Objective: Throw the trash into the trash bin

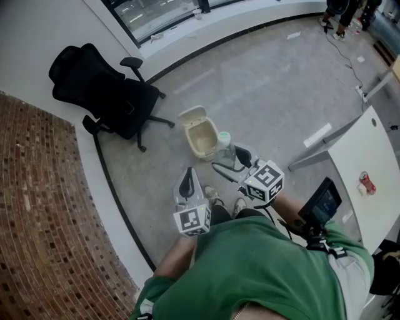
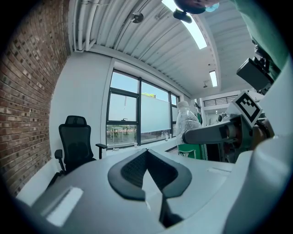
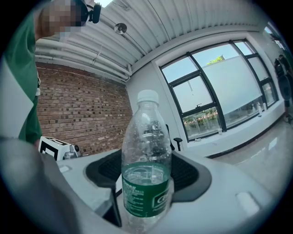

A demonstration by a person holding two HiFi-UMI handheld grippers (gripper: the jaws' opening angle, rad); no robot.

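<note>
A clear plastic bottle (image 3: pixel 146 169) with a green label and white cap stands upright between the jaws of my right gripper (image 3: pixel 147 176), which is shut on it. In the head view the bottle (image 1: pixel 225 149) hangs just right of a cream trash bin (image 1: pixel 190 140) that sits on the floor with its lid (image 1: pixel 192 115) flipped open. My right gripper (image 1: pixel 229 161) is beside the bin's right rim. My left gripper (image 1: pixel 187 182) is lower left of the bin, shut and empty. In its own view the left gripper (image 2: pixel 147 159) has its jaws together, with the bottle (image 2: pixel 187 119) off to the right.
A black office chair (image 1: pixel 103 94) stands left of the bin by the brick wall (image 1: pixel 44 206). A white table (image 1: pixel 369 164) at right carries a red can (image 1: pixel 366 182). A dark screen (image 1: pixel 322 201) is clipped near my right arm. People's legs (image 1: pixel 340 15) show far back.
</note>
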